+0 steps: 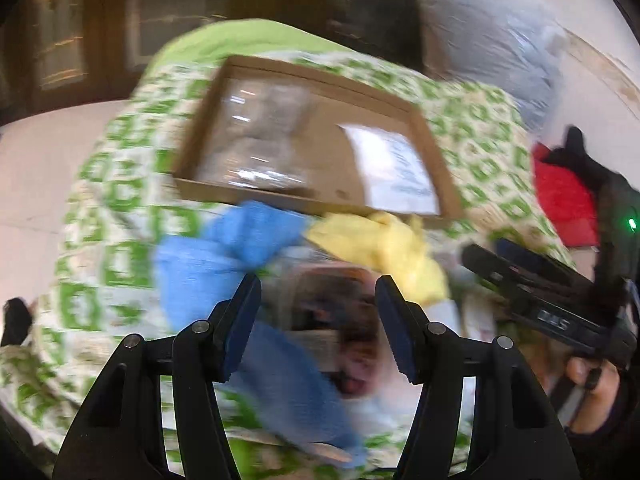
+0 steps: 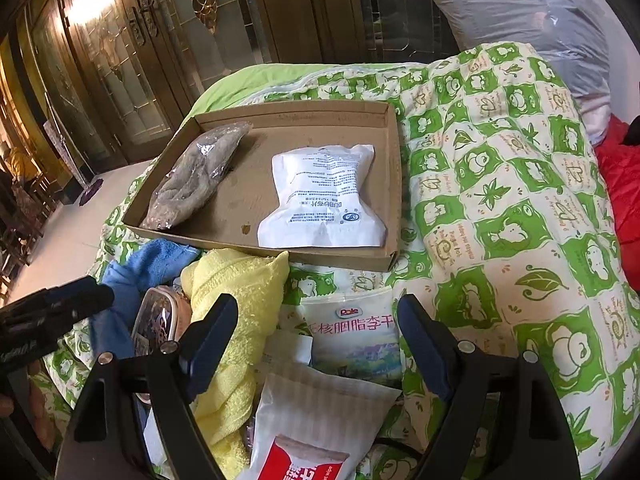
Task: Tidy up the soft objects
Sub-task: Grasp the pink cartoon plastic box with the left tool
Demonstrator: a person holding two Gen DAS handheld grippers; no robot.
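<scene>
A shallow cardboard tray (image 2: 394,184) lies on a green-and-white quilt (image 2: 500,200). In it are a grey item in clear wrap (image 2: 196,180) and a white pouch (image 2: 320,196). In front of the tray lie a yellow towel (image 2: 236,292), a blue cloth (image 2: 152,264), a Dole snack bag (image 2: 356,340), a white packet with a red label (image 2: 316,424) and a small dark packaged item (image 2: 154,318). My right gripper (image 2: 318,344) is open and empty above this pile. My left gripper (image 1: 318,320) is open and empty over the blue cloth (image 1: 200,264) and yellow towel (image 1: 384,248); its view is blurred. The tray (image 1: 436,160) shows there too.
A grey plastic-wrapped bundle (image 2: 520,12) lies at the back right, and a red cloth (image 2: 620,192) at the right edge. Brass glass doors (image 2: 120,52) stand behind the bed. The right gripper's body (image 1: 552,292) shows at the right in the left wrist view.
</scene>
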